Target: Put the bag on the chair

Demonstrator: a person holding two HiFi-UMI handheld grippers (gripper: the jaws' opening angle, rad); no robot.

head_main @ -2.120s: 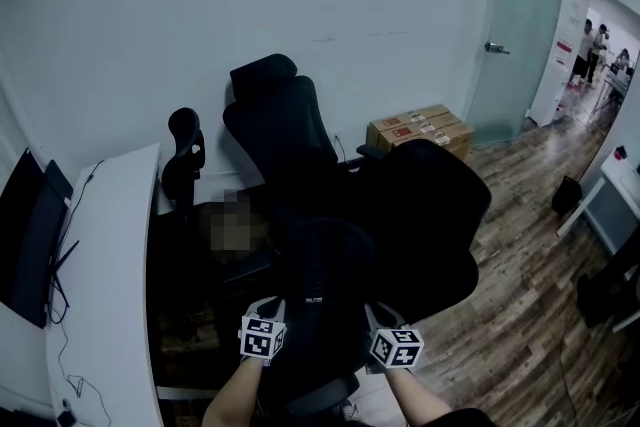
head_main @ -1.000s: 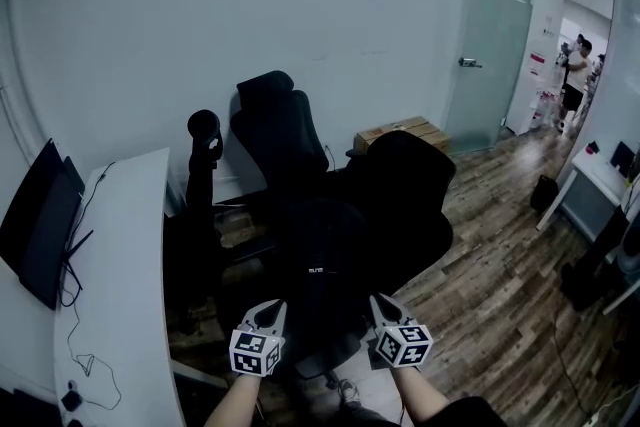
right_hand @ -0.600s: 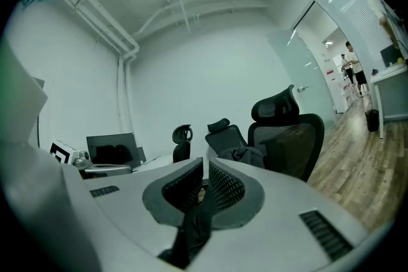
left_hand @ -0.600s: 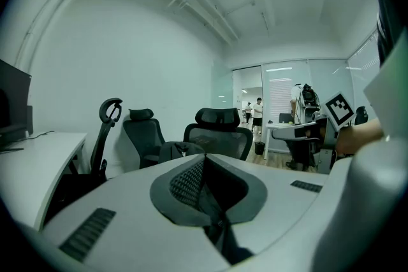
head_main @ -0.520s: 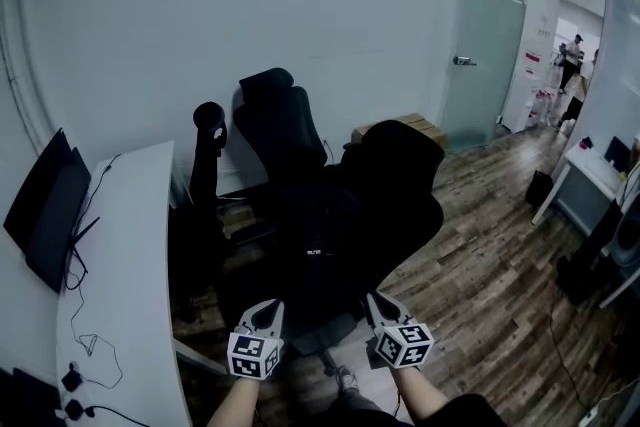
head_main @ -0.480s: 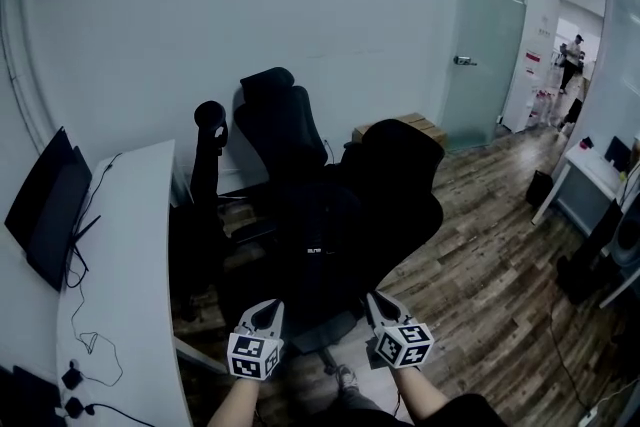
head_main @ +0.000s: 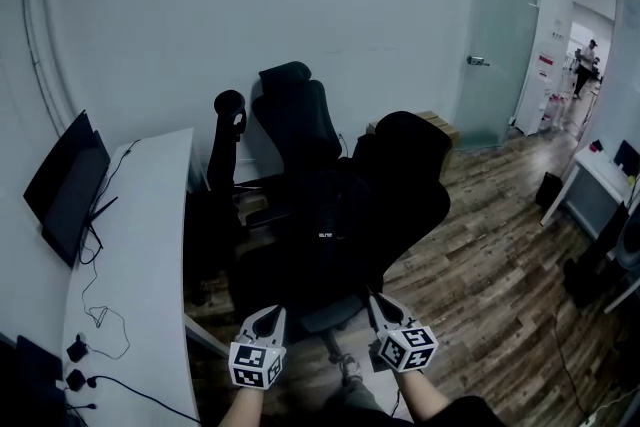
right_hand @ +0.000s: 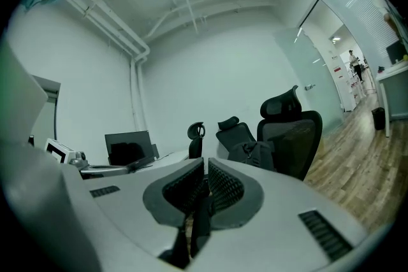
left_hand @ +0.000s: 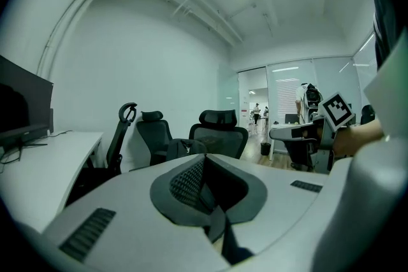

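A black bag (head_main: 322, 225) rests on the seat of a black office chair (head_main: 405, 177) in the middle of the head view. It shows small in the left gripper view as the bag (left_hand: 183, 148) and in the right gripper view as the bag (right_hand: 256, 153), in front of the chair's mesh back (right_hand: 294, 134). My left gripper (head_main: 271, 315) and right gripper (head_main: 378, 301) are low in the head view, a short way back from the chair and apart from the bag. Both are shut with nothing between the pads.
A white desk (head_main: 135, 245) with a dark monitor (head_main: 70, 185) and cables runs along the left. Two more black chairs (head_main: 290, 115) stand at the wall behind. Cardboard boxes (head_main: 440, 123), a glass door (head_main: 500, 35) and a white table (head_main: 590, 177) are to the right on wooden floor.
The view and both grippers have drawn back from the chair. The bag stays on the seat and looks farther off. The desk shows more at the left.
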